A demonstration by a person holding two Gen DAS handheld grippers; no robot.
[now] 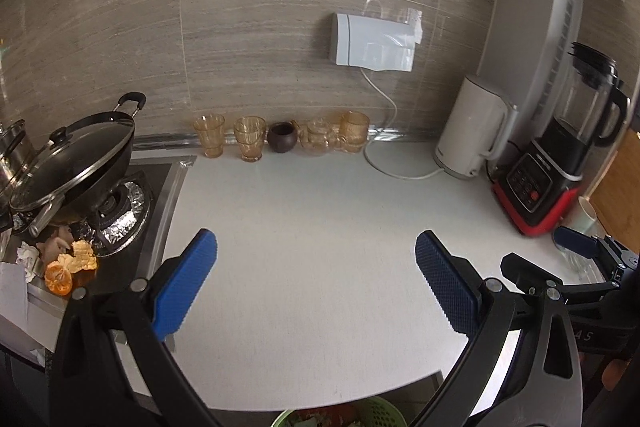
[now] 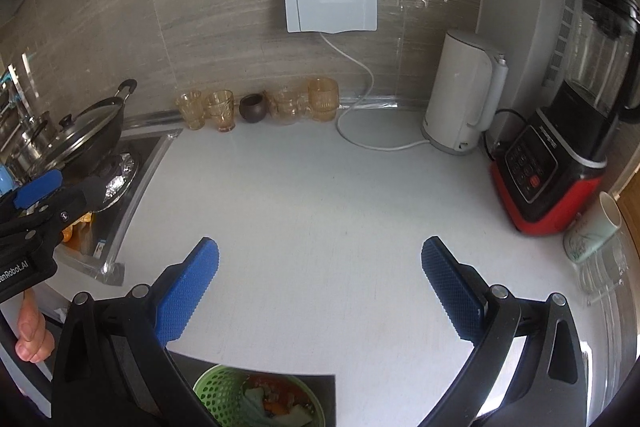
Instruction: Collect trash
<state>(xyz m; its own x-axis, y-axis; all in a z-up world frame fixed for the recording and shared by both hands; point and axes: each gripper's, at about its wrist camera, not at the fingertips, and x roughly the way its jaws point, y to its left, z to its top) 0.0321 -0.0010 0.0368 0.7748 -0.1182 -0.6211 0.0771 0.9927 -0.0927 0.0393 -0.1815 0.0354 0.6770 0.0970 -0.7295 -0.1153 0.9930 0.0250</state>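
both the left gripper and right gripper gape wide, empty, over the white worktop; orange peels lie beside the stove.

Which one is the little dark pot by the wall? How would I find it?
Look along the grey tiled wall where it meets the white countertop, to the row of amber drinking glasses. The small round dark brown pot sits in the middle of that row. It is the only dark, solid thing there; its neighbours are see-through.
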